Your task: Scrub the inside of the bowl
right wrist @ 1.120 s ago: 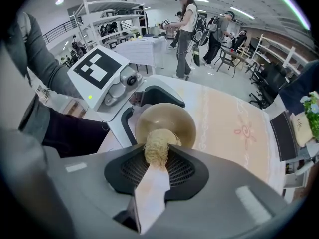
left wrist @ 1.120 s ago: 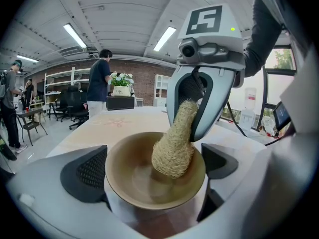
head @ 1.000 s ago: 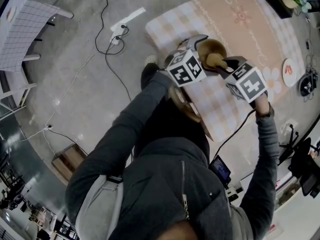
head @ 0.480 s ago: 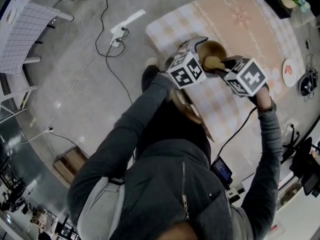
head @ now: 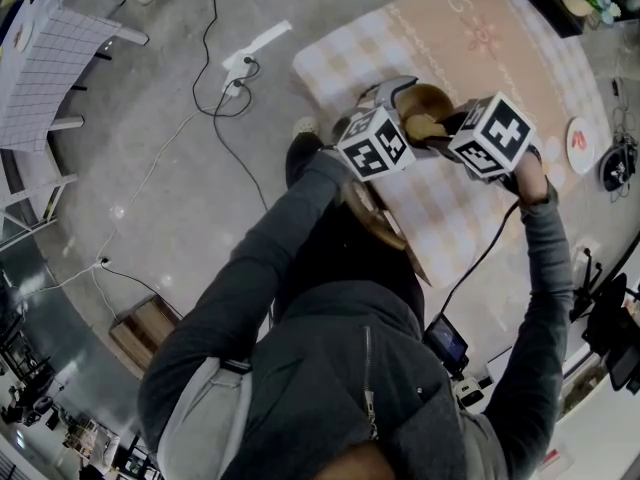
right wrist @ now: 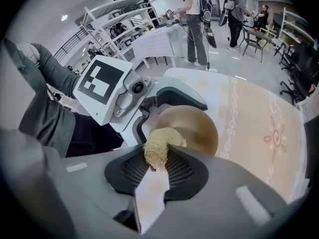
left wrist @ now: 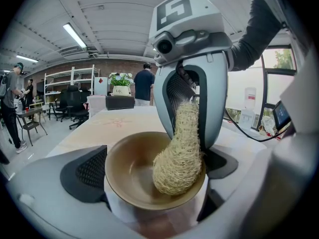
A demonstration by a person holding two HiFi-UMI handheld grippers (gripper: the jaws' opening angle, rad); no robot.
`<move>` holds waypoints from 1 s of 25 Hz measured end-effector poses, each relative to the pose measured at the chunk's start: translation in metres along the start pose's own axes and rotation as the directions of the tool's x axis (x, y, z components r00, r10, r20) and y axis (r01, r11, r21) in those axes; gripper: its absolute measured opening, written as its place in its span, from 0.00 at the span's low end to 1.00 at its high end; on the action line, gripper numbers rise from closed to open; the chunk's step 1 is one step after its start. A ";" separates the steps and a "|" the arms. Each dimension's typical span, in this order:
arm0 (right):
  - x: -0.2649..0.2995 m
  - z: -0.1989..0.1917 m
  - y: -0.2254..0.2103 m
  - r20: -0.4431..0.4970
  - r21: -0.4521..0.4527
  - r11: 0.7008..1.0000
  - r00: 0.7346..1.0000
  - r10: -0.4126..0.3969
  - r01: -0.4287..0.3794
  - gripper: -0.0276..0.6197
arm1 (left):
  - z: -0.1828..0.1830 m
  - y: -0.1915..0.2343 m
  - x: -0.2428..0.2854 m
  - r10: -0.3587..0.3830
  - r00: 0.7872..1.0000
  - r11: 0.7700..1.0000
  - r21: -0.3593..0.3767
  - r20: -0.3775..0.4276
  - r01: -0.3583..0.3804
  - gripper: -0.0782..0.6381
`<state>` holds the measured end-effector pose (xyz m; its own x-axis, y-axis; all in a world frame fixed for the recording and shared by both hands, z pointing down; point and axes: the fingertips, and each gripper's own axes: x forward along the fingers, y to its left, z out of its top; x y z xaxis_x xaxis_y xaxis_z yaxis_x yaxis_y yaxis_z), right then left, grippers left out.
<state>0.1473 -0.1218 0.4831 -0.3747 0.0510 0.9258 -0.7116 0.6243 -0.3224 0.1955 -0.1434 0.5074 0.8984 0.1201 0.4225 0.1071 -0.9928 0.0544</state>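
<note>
Both tools are up over the table [head: 470, 38] with its peach checked cloth. The left gripper [left wrist: 152, 167] has its jaws spread wide, one on each side of a brown bowl [left wrist: 127, 171], and they are clamped against it, so the bowl sits held off the cloth with its open side turned toward that gripper's own camera. The right gripper [right wrist: 158, 167] comes in from the other side, jaws pinched nearly together on the narrow end of a pale, fibrous loofah scrubber [right wrist: 157, 148]. In the left gripper view the scrubber's fat end [left wrist: 179, 158] hangs down past the rim and presses on the inner wall on the right side of the bowl. From the head view the two marker cubes sit just beside each other, with the bowl [head: 425, 96] and scrubber [head: 425, 126] between them. Behind, a person [left wrist: 144, 83] stands near a planter [left wrist: 119, 96] with green leaves.
</note>
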 end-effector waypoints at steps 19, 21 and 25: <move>0.007 0.023 -0.004 -0.042 -0.065 0.997 0.998 0.043 -0.046 0.18 | 0.000 0.000 0.001 -0.008 1.000 1.000 -0.006 -0.005 0.008 0.93; 0.008 0.026 -0.005 -0.041 -0.070 0.997 0.998 0.042 -0.045 0.18 | -0.001 0.000 0.001 -0.010 1.000 1.000 -0.007 -0.007 0.010 0.93; 0.009 0.029 -0.006 -0.044 -0.077 0.996 0.998 0.042 -0.045 0.18 | -0.001 0.000 0.002 -0.013 1.000 1.000 -0.007 -0.007 0.013 0.93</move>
<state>0.1313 -0.1481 0.4875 -0.3778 0.1112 0.9192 -0.6461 0.6794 -0.3477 0.1966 -0.1427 0.5090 0.8937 0.1333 0.4284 0.1161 -0.9910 0.0662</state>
